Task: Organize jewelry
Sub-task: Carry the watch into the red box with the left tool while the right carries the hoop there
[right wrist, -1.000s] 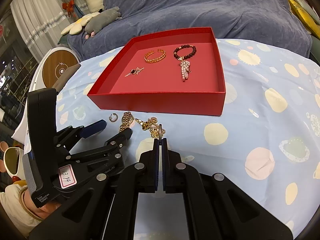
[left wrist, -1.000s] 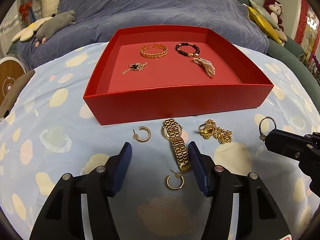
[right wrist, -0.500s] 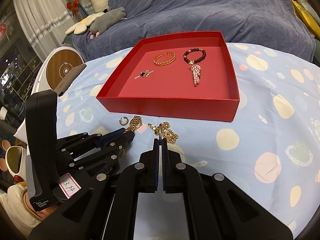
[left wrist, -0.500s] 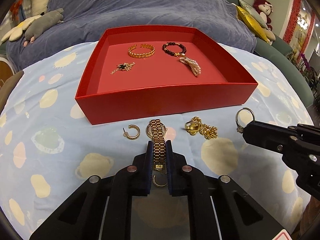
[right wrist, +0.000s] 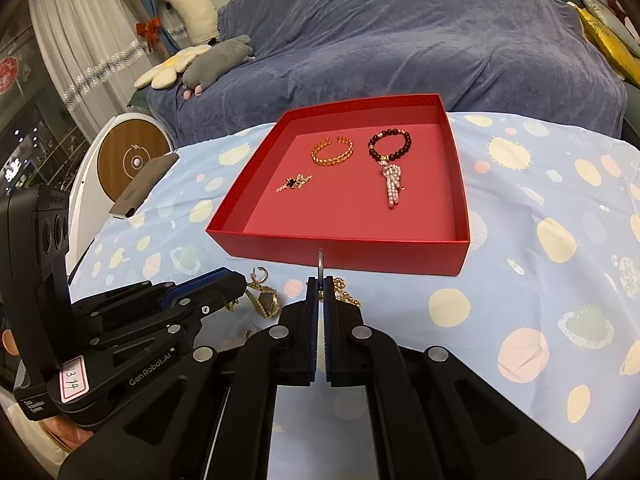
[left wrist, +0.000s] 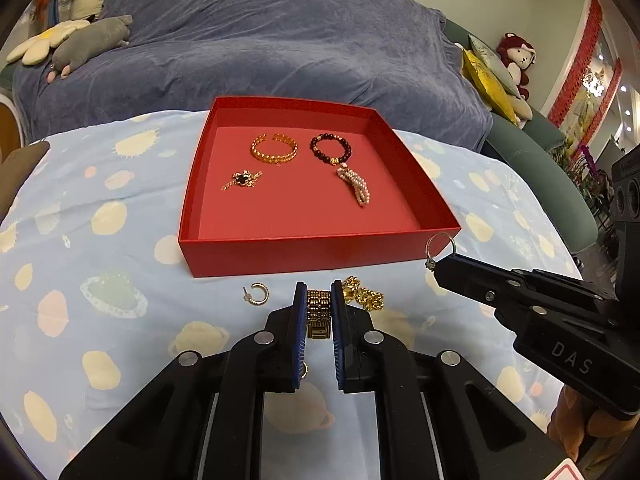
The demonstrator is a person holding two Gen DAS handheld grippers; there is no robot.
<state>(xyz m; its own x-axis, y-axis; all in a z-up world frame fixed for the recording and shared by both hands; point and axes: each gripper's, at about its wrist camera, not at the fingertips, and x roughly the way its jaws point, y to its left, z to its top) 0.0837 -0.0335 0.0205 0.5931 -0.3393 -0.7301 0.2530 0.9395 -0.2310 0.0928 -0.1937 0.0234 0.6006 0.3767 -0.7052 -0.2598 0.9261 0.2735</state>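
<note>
left tongs (left wrist: 319, 304) pinch the gold watch (left wrist: 319, 309) above the desk (left wrist: 72, 248), right tongs (right wrist: 319, 285) clamp a ring (right wrist: 320, 261) before the red box (left wrist: 320, 254); either could slip from so narrow a hold

My right tongs (right wrist: 319, 285) are pinched together on a thin silver ring (right wrist: 320, 261), which stands upright above the tips, in front of the near wall of the red box (right wrist: 344, 250). Inside the box lie a gold bangle (right wrist: 332, 151), a dark bead bracelet with a pearl tassel (right wrist: 390, 152) and a small black-and-gold charm (right wrist: 294, 182). At my left, my left tongs (right wrist: 236, 286) grip a gold watch (right wrist: 266, 300) over the spotted blue cloth (right wrist: 540, 264). A gold chain (right wrist: 346, 292) lies just right of my tips.
</note>
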